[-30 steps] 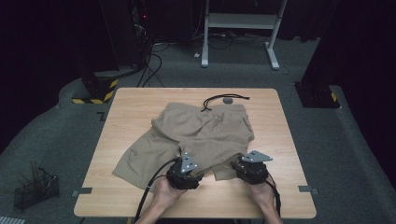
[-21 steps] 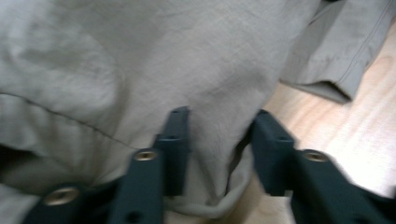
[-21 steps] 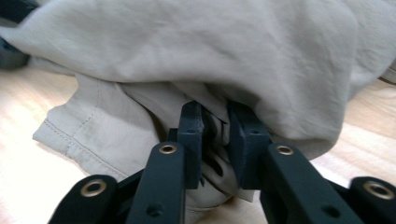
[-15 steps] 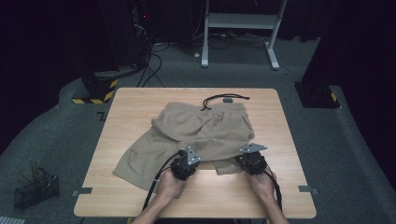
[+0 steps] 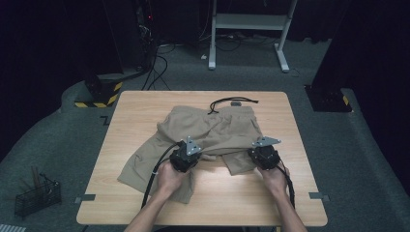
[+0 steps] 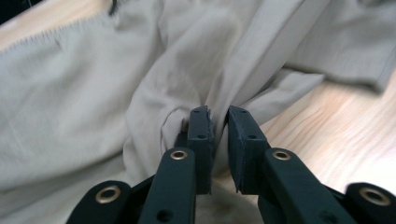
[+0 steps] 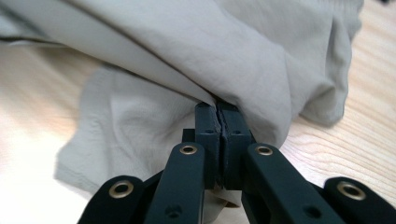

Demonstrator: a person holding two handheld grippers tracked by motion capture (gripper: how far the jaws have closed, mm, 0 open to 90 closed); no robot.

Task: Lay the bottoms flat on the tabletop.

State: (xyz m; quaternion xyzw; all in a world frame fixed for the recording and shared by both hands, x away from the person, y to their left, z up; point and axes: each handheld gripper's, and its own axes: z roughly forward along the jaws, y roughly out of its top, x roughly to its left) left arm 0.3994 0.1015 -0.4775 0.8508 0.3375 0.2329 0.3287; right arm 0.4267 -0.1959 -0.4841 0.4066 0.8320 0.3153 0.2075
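We start at the right tongs [image 7: 218, 109]: jaws pressed together, a fold of the khaki shorts [image 7: 196, 51] pinched flat between them, cloth draping over the tips. Our left tongs [image 6: 218, 112] stand a sliver apart with a bunched ridge of the shorts [image 6: 154, 88] caught in the gap, so they grip it too, more loosely by the look of it.

From the high view, the left tongs [image 5: 185, 155] sit at about 7 o'clock on the garment, the right tongs [image 5: 263, 153] at about 5 o'clock, both on its near hem. The shorts [image 5: 212, 128] lie crumpled around the middle of the surface [image 5: 290, 203], waistband and black drawstring [image 5: 232, 101] at 12 o'clock.

We judge both grips made and the work early: the legs remain rumpled, and spreading or folding is all ahead.
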